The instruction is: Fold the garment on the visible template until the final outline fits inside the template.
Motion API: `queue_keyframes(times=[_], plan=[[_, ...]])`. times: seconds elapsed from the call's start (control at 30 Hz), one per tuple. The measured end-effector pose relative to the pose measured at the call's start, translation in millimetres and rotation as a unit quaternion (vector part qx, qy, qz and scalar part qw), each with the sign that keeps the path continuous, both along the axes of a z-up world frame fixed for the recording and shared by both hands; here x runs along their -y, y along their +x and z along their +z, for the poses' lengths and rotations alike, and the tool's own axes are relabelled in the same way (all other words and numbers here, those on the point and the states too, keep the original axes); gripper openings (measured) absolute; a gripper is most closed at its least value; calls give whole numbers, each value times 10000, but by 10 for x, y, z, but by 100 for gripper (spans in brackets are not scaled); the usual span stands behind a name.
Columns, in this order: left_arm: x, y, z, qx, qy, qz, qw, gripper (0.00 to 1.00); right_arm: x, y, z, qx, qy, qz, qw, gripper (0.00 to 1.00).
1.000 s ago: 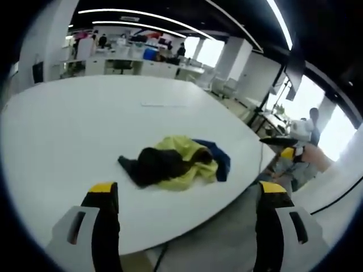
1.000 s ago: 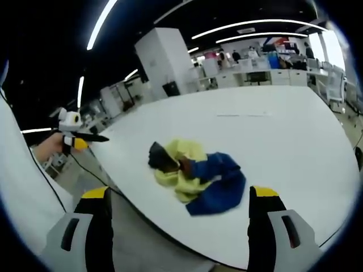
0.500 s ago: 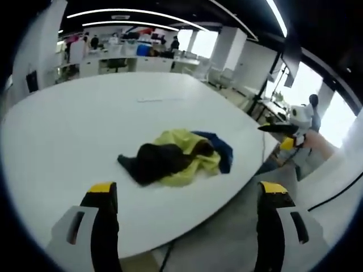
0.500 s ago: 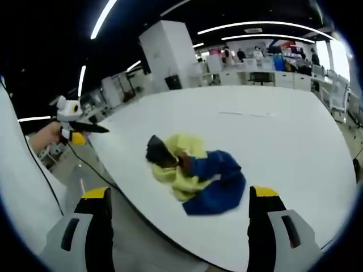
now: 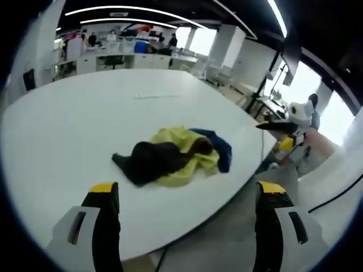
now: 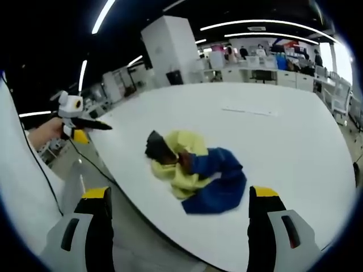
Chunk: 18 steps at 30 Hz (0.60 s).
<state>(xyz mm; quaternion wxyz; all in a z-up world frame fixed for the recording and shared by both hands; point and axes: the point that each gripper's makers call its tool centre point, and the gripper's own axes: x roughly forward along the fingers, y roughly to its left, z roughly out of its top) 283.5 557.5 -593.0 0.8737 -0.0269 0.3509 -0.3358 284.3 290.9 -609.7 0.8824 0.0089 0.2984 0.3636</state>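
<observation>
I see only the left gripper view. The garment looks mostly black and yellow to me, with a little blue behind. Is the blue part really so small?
Observer: No. In the right gripper view the blue part is a big share of the garment, bunched on the side nearest the right gripper.
Operator: Is the right gripper already holding the cloth?
Observer: No. Its jaws stand wide apart short of the table edge, nothing between them.
Operator: And my left gripper, can you see it from there?
Observer: Yes. The left gripper is off the table's far side, held in a hand, well apart from the garment.
</observation>
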Motion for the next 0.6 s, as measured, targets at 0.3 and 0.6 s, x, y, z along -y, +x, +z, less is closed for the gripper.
queue_keyframes(times=[0.3,0.6], plan=[[12,49,-75,-19,76,-58,10000,95,-52,27,-76,-35,-56,110,9999,96],[47,108,-148,-42,97,-91,9999,92,-71,93,-110,-24,-23,136,9999,93]])
